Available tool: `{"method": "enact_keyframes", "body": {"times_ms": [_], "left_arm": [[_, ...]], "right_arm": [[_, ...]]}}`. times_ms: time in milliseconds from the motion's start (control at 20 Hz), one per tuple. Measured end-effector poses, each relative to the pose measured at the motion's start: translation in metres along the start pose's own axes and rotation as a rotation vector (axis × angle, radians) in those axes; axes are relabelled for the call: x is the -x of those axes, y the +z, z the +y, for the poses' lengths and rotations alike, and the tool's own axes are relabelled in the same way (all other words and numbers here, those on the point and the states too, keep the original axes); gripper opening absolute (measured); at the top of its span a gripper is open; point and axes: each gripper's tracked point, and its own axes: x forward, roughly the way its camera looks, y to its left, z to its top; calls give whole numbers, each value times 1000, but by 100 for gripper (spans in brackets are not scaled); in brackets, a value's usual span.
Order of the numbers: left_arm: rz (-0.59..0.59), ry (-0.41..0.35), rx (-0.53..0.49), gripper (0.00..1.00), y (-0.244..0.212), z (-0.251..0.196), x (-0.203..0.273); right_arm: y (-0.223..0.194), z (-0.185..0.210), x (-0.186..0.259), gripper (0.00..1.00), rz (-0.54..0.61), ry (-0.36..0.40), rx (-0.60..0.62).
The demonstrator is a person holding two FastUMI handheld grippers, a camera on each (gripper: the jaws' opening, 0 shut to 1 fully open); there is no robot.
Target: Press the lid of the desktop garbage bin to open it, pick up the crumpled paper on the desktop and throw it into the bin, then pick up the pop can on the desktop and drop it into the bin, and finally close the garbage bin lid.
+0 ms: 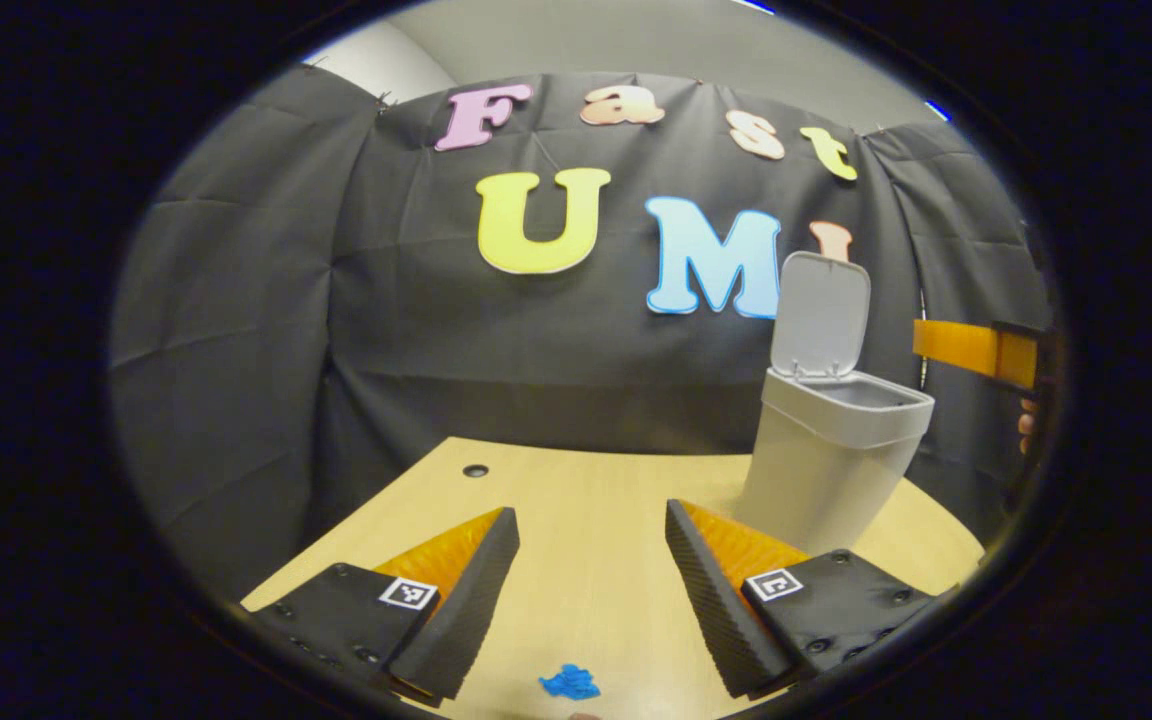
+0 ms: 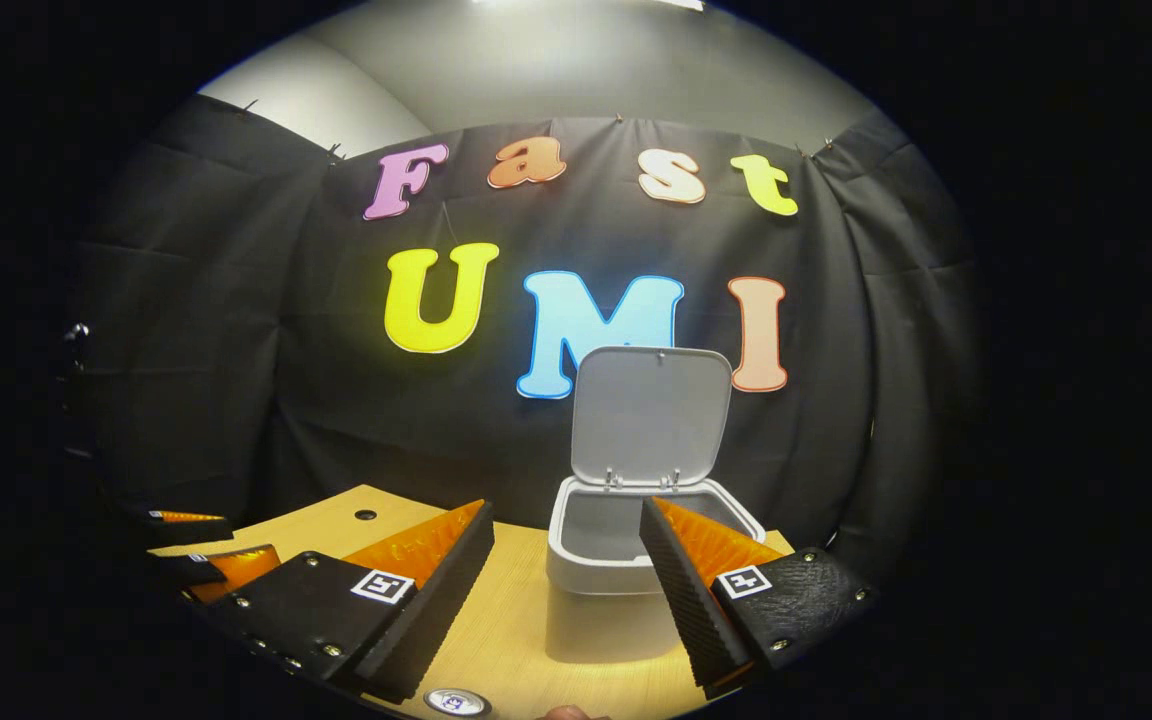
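While the bin [image 1: 831,455] stands on the wooden table [image 1: 596,490] with its lid [image 1: 821,315] swung up and back, we see it in the left gripper view to the right and beyond the left gripper [image 1: 591,590], near the table's far right edge. That gripper's fingers [image 1: 466,600] stand wide apart with nothing between them, hovering above the tabletop. Just below the gap between them, at the near edge of the view, lies a small crumpled blue scrap, the crumpled paper [image 1: 569,682], flat on the table. A small dark hole [image 1: 475,470] marks the table's far left part. At the right edge of this view we also see part of the other gripper [image 1: 981,350], level with the raised lid and apart from the bin, with fingertips of the holding hand [image 1: 1024,425] beneath it. In the right gripper view the right gripper [image 2: 566,590] faces the bin [image 2: 626,560] straight on from slightly above, so we look into its open mouth; its fingers [image 2: 441,600] are likewise spread wide and empty, and the right-hand finger overlaps the bin's rim in the picture, though we cannot tell whether it touches. At the near edge, below the gap, a round silvery top shows, seemingly the pop can [image 2: 457,702]. Far left, low down, part of the left gripper [image 2: 201,550] appears over the table [image 2: 516,640].
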Motion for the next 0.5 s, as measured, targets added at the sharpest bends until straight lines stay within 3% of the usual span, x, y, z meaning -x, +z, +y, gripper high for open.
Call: {"method": "enact_keyframes", "body": {"times_ms": [100, 150, 300, 500], "left_arm": [[47, -6, -3, 97, -24, 2, -2], [68, -12, -7, 100, -36, 2, -2], [122, -35, -15, 97, -70, 3, -2], [205, -56, -21, 100, -117, 14, -5]], "right_arm": [[-5, 3, 5, 94, 17, -2, 0], [-8, 5, 7, 94, 24, -4, -1], [-17, 13, 13, 94, 54, -2, -7], [-23, 20, 20, 95, 69, -27, 1]]}}
